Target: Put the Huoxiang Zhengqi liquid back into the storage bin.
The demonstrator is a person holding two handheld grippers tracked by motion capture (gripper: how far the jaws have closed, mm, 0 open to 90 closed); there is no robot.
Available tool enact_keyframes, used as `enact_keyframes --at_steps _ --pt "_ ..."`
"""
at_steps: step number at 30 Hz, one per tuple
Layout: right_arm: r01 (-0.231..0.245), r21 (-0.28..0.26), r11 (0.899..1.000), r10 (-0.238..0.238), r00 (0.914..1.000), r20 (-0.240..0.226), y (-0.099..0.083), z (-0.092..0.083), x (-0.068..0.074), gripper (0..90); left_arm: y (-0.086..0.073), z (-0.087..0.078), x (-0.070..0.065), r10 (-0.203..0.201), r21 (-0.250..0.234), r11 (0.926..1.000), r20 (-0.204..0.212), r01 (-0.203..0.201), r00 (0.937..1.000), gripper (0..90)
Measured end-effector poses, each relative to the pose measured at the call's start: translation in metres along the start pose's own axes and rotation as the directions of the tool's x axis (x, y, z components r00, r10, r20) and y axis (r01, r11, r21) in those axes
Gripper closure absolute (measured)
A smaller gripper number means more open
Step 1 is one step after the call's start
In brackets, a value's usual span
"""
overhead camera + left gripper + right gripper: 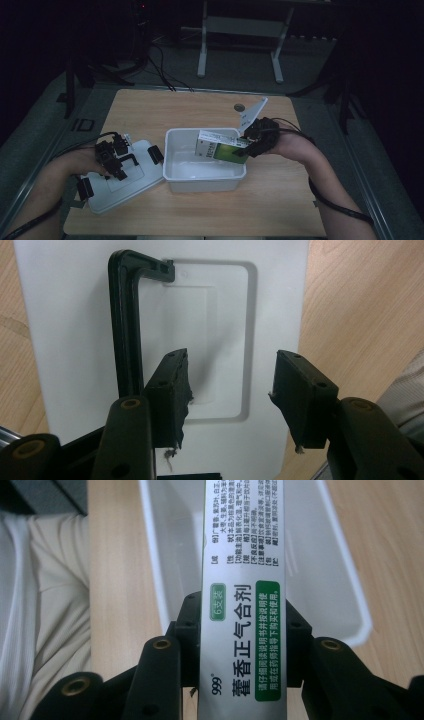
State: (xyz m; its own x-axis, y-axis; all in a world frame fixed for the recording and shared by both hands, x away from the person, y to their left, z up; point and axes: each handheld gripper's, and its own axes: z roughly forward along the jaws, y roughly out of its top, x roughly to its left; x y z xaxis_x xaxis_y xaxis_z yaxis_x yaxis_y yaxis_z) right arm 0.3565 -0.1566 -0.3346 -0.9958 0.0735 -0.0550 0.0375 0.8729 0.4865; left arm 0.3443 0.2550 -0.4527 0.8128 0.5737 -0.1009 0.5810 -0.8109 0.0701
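A white plastic bin (175, 172) stands in the middle of the wooden table. My right gripper (248, 146) is shut on a green and white medicine box (220, 149) and holds it over the bin's right part. In the right gripper view the box (243, 545) runs lengthwise between the jaws of the gripper (243, 611), with the bin (330, 565) below. The bin's white lid (132, 185) lies flat to the left, its black handle (131, 159) folded down. Just above it my left gripper (114, 162) is open, and the left gripper view has the gripper (230, 367) with nothing between the jaws, the handle (125, 325) beside the left one.
Black clips (156, 154) sit on the lid's (65, 315) edges. A small round hole (239, 107) marks the table (200, 107) behind the bin. A white frame's legs (202, 50) stand on the floor beyond. The person's light clothing (45, 605) shows in the right gripper view.
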Motion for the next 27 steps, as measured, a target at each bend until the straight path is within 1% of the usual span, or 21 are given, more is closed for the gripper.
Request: enact_keyframes --at_steps 2,5,6,8,9,11,17,20,21,22,23,24,26,27 --pt "0.020 0.008 1.000 -0.020 0.9997 -0.014 0.002 0.004 0.001 63.7 0.000 0.000 0.000 0.003 0.006 1.0000 -0.003 -0.003 1.0000 48.4" --pt "0.031 0.008 0.999 -0.031 0.9987 -0.041 0.003 0.012 0.001 63.6 0.000 0.001 0.000 0.003 0.016 0.9999 -0.005 -0.003 1.0000 48.4" --pt "0.035 0.011 0.999 -0.035 0.9982 -0.048 0.003 0.015 0.000 63.6 0.000 0.001 0.001 -0.008 0.017 0.9998 -0.001 0.008 1.0000 48.4" --pt "0.040 0.028 0.999 -0.039 0.9980 -0.050 0.003 0.022 -0.001 63.6 -0.002 0.001 0.002 -0.009 0.018 0.9998 -0.008 0.010 0.9999 48.4" --pt "0.040 0.038 0.998 -0.038 0.9977 -0.056 0.002 0.025 -0.001 63.7 -0.002 0.001 0.002 -0.011 0.015 0.9998 -0.002 0.011 0.9999 48.4" --pt "0.040 0.058 0.998 -0.036 0.9975 -0.061 0.002 0.032 -0.002 63.6 -0.003 0.001 0.001 -0.004 0.013 0.9999 -0.004 0.004 1.0000 48.3" --pt "0.040 0.076 0.996 -0.035 0.9964 -0.077 0.001 0.047 -0.006 63.7 -0.003 -0.001 0.000 -0.002 0.016 0.9999 -0.012 0.002 0.9999 48.4" --pt "0.031 0.088 0.996 -0.024 0.9961 -0.085 0.000 0.054 -0.008 63.7 -0.003 0.000 0.000 0.002 0.020 0.9998 -0.008 -0.002 1.0000 48.3" --pt "0.038 0.092 0.995 -0.031 0.9958 -0.086 -0.001 0.057 -0.009 63.7 -0.003 0.001 0.000 0.003 0.022 0.9998 -0.009 -0.003 1.0000 48.3" --pt "0.034 0.097 0.995 -0.025 0.9954 -0.092 -0.001 0.059 -0.009 63.7 -0.003 0.001 0.000 0.002 0.024 0.9997 -0.008 -0.002 1.0000 48.3" --pt "0.037 0.102 0.994 -0.027 0.9952 -0.094 -0.001 0.061 -0.011 63.7 -0.004 0.001 0.000 0.003 0.026 0.9997 -0.010 -0.003 0.9999 48.3" --pt "0.033 0.106 0.994 -0.023 0.9953 -0.094 -0.002 0.063 -0.011 63.6 -0.004 0.002 0.000 -0.004 0.025 0.9997 -0.007 0.004 1.0000 48.3" --pt "0.029 0.107 0.994 -0.020 0.9958 -0.090 -0.002 0.065 -0.012 63.6 -0.005 0.003 0.000 -0.002 0.028 0.9996 -0.003 0.002 1.0000 48.3" --pt "0.026 0.110 0.994 -0.017 0.9961 -0.086 -0.002 0.067 -0.012 63.6 -0.006 0.005 0.000 0.000 0.030 0.9996 -0.009 0.000 1.0000 48.3"
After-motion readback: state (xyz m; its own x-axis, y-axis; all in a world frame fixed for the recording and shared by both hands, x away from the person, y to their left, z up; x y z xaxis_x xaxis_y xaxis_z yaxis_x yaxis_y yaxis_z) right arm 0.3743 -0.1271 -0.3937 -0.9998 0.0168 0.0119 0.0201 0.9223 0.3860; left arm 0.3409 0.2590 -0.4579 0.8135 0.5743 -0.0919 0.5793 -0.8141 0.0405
